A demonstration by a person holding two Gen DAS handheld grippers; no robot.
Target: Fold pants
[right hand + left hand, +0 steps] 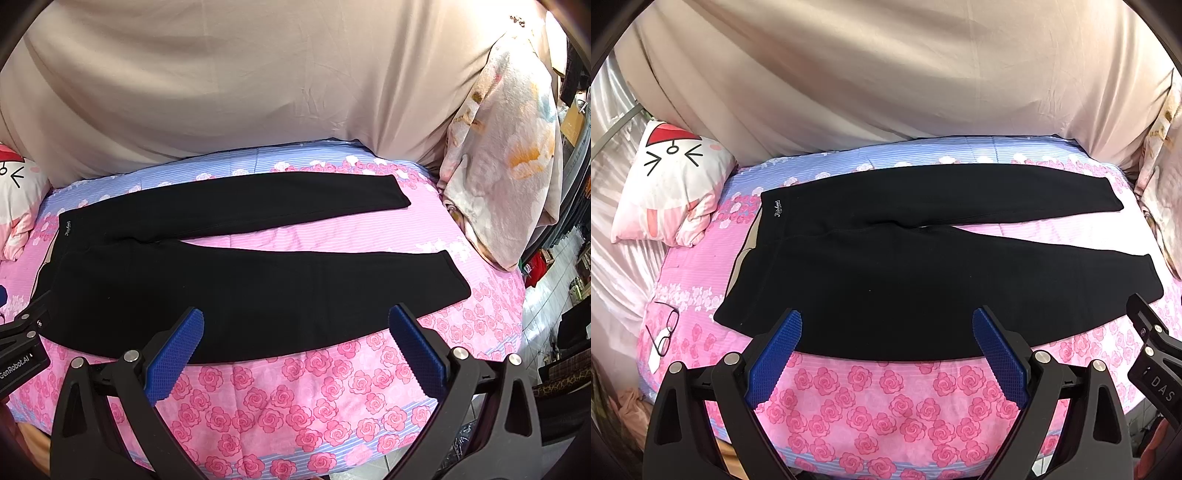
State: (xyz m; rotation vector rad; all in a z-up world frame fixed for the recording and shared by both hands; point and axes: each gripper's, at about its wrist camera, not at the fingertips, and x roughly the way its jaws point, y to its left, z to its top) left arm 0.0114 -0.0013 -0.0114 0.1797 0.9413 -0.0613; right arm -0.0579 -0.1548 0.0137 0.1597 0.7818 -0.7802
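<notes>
1. Pants (923, 266) lie flat and unfolded on the bed (886, 406), just ahead of both claws; waistband to the left, two legs running right with a gap between them.
2. Left claw (886, 354) is released, its blue pads spread wide and holding nothing, poised over the near edge of the near leg, toward the waist end.
3. Right claw (295, 350) is likewise released and empty, over the same near edge further toward the cuff.
4. Progress, as I judge it: no fold is made yet. All is left: one leg laid over the other, then the length doubled.
5. Glasses (665, 332) sit left of the left claw, near the bed's edge; a pillow (672, 184) lies further ahead on that side.
</notes>
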